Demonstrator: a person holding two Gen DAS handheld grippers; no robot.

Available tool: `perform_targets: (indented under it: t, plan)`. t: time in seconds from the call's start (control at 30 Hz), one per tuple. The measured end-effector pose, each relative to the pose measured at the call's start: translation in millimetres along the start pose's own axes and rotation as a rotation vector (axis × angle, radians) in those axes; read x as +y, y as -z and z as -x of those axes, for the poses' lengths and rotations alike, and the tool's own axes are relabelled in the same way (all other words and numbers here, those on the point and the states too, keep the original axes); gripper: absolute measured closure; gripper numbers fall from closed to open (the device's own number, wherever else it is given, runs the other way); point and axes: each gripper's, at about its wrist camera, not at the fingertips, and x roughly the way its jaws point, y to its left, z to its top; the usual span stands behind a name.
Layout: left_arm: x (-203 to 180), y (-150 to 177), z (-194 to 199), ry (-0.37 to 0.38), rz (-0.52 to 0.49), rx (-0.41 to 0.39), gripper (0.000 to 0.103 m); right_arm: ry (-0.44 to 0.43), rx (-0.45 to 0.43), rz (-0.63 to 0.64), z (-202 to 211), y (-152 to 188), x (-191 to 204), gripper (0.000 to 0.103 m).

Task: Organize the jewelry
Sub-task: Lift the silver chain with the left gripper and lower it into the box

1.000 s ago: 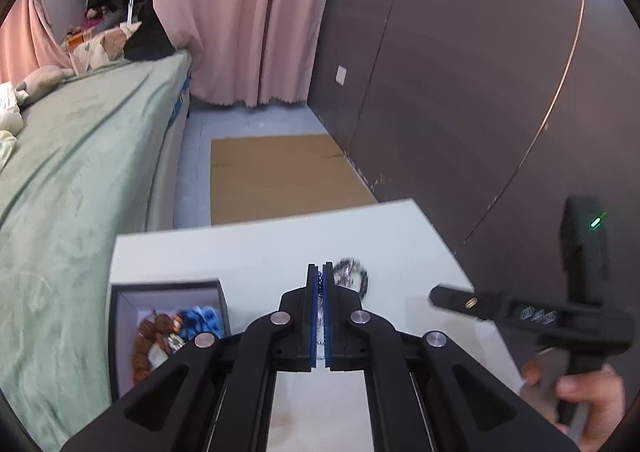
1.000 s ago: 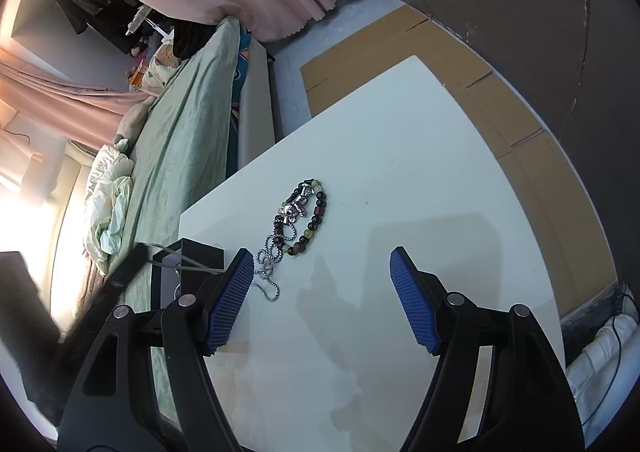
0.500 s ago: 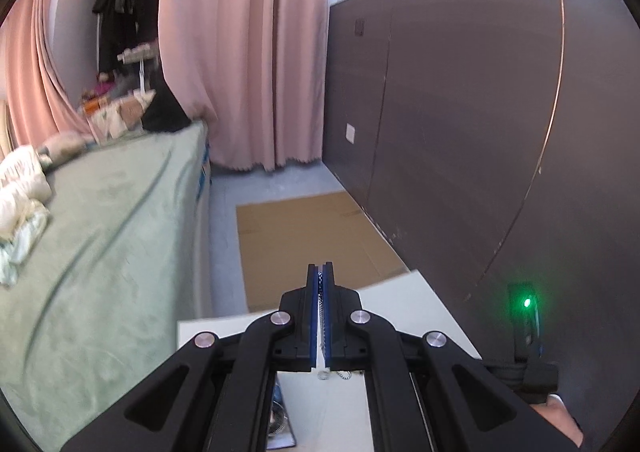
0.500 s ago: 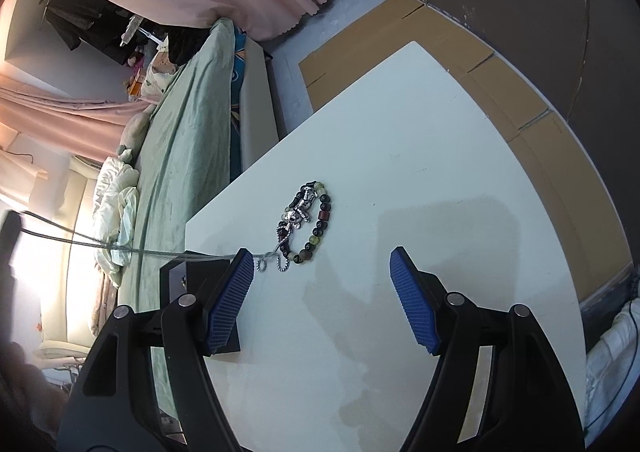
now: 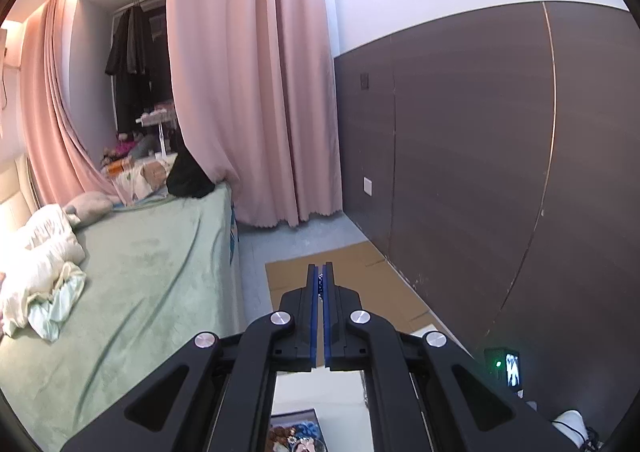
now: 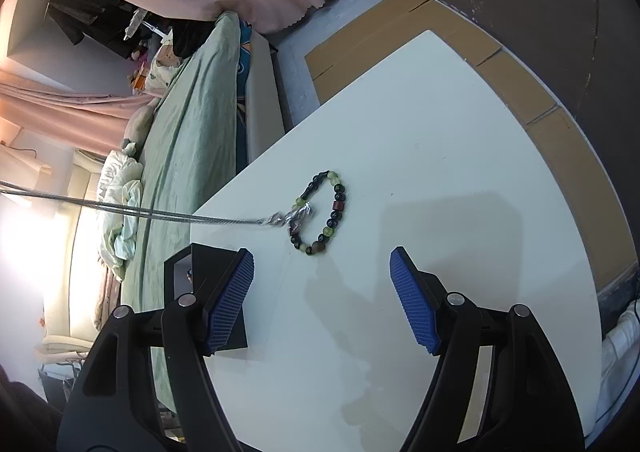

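Note:
My left gripper [image 5: 320, 280] is shut on a silver chain necklace [image 6: 168, 214], raised high above the white table [image 6: 420, 156]. In the right wrist view the chain runs taut from the far left down to its pendant end [image 6: 298, 215], which lies on a green and dark beaded bracelet [image 6: 326, 212] on the table. My right gripper [image 6: 322, 300] is open and empty, hovering over the table just in front of the bracelet. A black jewelry box [image 6: 200, 264] stands at the table's left edge; it also shows in the left wrist view [image 5: 296, 436], holding beaded pieces.
A bed with a green cover [image 5: 140, 284] runs along the table's left side. Cardboard sheets [image 6: 516, 80] lie on the floor beyond the table by a dark panel wall [image 5: 480, 172]. Pink curtains [image 5: 248, 92] hang at the back.
My left gripper has risen steeply with the necklace, pulling the chain taut off the table until only its pendant end rests on the bracelet. The right gripper stays open, nearly still.

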Motion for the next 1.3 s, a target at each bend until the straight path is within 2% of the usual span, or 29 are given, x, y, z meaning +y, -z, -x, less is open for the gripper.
perform_targets:
  t: [0.33, 0.8, 1.07, 1.3]
  plan:
    - [17, -27, 30, -0.061, -0.02, -0.06, 0.103, 0.012, 0.017, 0.012, -6, -1, 2, 0.032]
    - [52, -37, 58, -0.114, 0.003, -0.09, 0.103, 0.038, 0.035, 0.049, -18, 4, 12, 0.032]
    - [54, -32, 52, -0.123, 0.004, -0.074, 0.103, 0.042, 0.041, 0.058, -21, 6, 17, 0.032]
    - [68, -8, 26, -0.127, 0.025, -0.016, 0.103, 0.052, 0.046, 0.07, -24, 7, 18, 0.032]
